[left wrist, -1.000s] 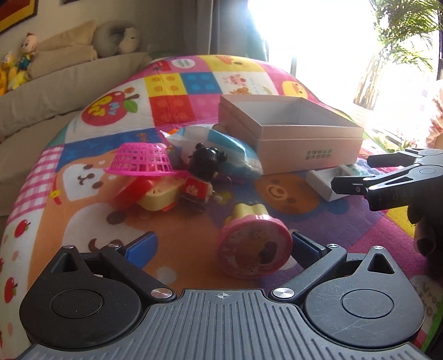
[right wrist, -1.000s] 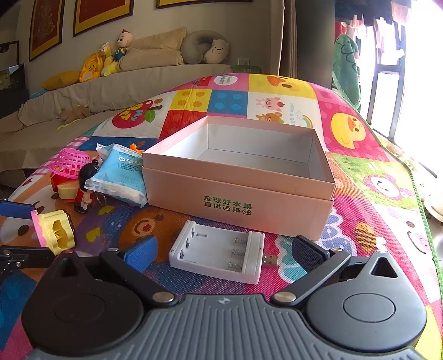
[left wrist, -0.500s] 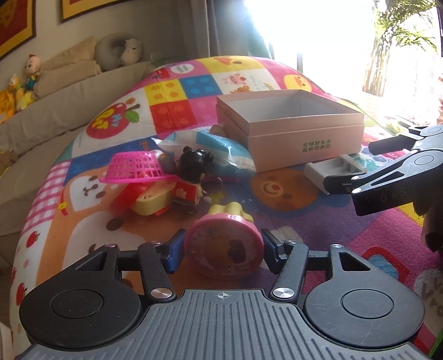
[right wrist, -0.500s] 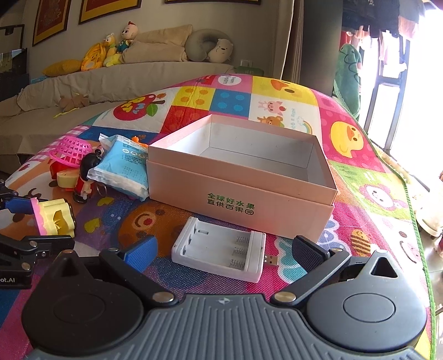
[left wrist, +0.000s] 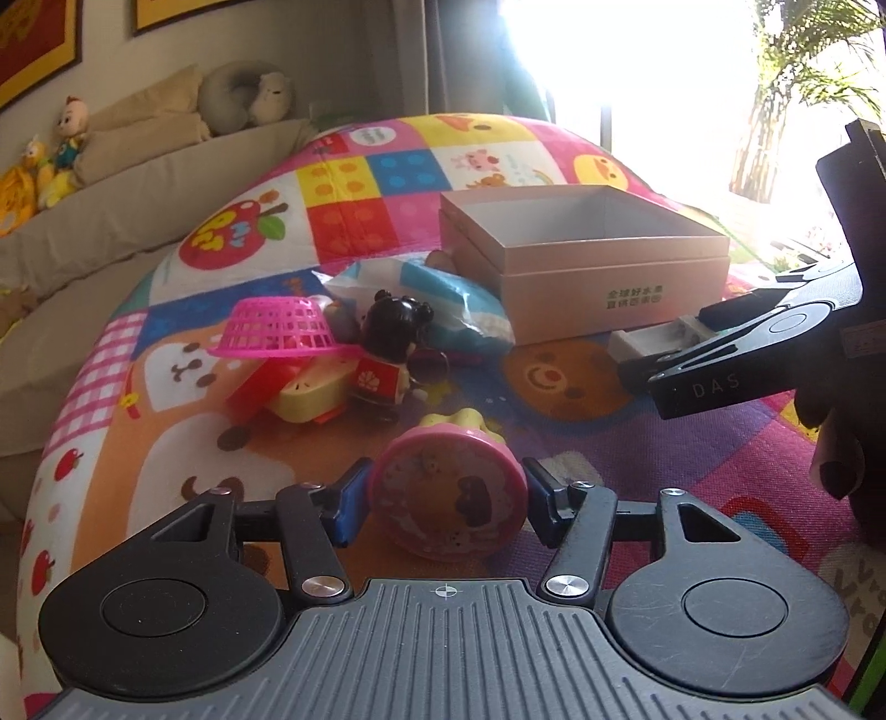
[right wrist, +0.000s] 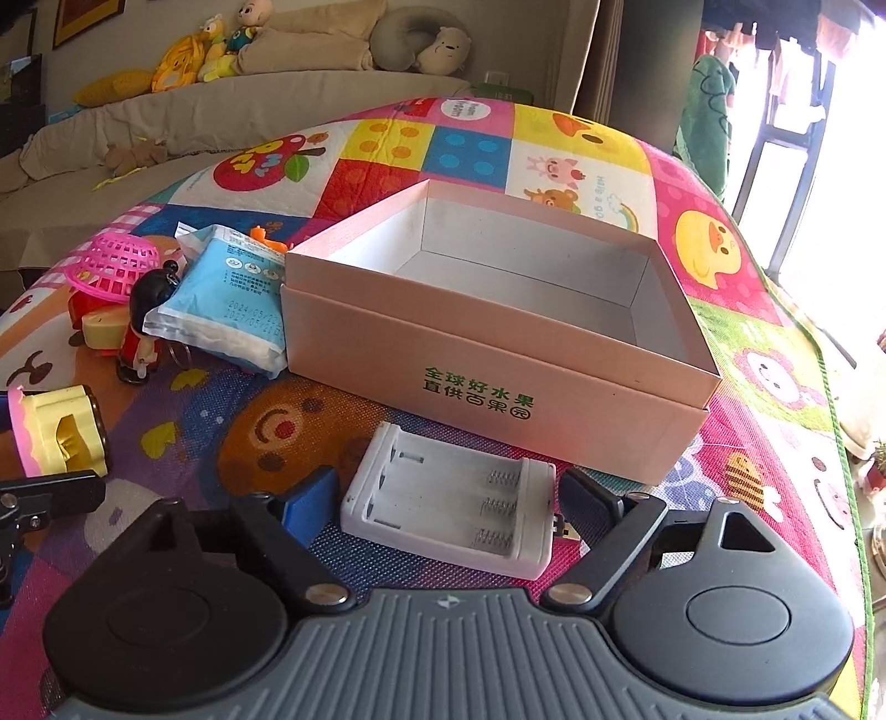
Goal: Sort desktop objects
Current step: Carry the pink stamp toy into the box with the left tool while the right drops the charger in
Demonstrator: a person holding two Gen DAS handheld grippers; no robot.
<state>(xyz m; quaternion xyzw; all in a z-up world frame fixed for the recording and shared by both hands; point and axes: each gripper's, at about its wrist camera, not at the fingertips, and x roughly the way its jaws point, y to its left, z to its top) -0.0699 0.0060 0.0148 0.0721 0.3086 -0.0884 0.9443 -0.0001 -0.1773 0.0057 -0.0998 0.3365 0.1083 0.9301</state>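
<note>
My left gripper (left wrist: 446, 490) is shut on a pink and yellow toy stamp (left wrist: 449, 501) and holds it just above the play mat. The stamp also shows at the left edge of the right wrist view (right wrist: 52, 437). My right gripper (right wrist: 443, 498) is open, with its fingers on either side of a white battery holder (right wrist: 448, 507) that lies on the mat; they do not touch it. The open pink cardboard box (right wrist: 487, 399) stands just behind the holder, empty. The box also shows in the left wrist view (left wrist: 587, 277).
A pink mesh basket (left wrist: 274, 327), a black-haired doll keychain (left wrist: 387, 354), a yellow and red toy (left wrist: 307, 390) and a blue wipes pack (right wrist: 227, 299) lie left of the box. A sofa with cushions and plush toys (right wrist: 221, 39) stands behind the colourful mat (right wrist: 720, 249).
My left gripper closed on the stamp and lifted it slightly. My right gripper moved forward and down so its open fingers flank the battery holder.
</note>
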